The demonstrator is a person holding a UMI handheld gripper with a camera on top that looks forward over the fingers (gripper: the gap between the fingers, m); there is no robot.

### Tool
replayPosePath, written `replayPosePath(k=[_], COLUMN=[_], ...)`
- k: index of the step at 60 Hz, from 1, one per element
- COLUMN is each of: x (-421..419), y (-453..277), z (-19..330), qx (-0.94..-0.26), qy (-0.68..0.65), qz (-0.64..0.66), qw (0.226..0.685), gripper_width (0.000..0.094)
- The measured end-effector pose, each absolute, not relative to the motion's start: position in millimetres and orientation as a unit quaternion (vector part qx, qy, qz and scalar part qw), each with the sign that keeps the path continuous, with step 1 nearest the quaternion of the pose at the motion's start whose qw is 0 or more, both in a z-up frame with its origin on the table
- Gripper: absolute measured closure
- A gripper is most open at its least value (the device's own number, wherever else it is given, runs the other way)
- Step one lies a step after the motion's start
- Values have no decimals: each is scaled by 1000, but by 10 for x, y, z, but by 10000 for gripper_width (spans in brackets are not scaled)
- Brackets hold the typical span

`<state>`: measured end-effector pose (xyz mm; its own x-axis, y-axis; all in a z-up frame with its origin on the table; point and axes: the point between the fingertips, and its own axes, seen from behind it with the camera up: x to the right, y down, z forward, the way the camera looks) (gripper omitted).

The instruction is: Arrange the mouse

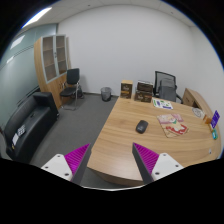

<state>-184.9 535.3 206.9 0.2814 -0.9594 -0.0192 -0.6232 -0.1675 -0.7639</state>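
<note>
1. The black mouse (141,126) sits on the wooden desk (120,145), well beyond the fingers; way too small to tell which way it points.
2. Magazine (172,124) lies near it.
3. Gripper (111,161) fingers are spread apart, nothing between them.
4. Black sofa (28,122) sits off to the side.

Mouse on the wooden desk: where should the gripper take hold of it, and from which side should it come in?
Judging from this view, grip the mouse across its two long sides, coming down from above. It is small, low and rounded, lying flat on the desk with bare wood around it. The gripper is open and well short of it.
</note>
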Motion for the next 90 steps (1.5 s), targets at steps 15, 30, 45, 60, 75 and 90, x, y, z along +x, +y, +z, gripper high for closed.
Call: replayPosePath(k=[15, 30, 45, 60, 75, 90], x=[-1645, -1255, -772, -281, 187, 520], y=[5150, 4701, 4245, 4093, 4088, 4067], z=[1962, 1708, 1224, 778, 349, 45], qx=[-709, -681, -650, -645, -648, -652], qy=[564, 600, 640, 650, 654, 655], qz=[-257, -281, -298, -301, -290, -285], qw=[336, 312, 280, 266, 262, 253], gripper_width=[69, 73, 71, 69, 72, 65])
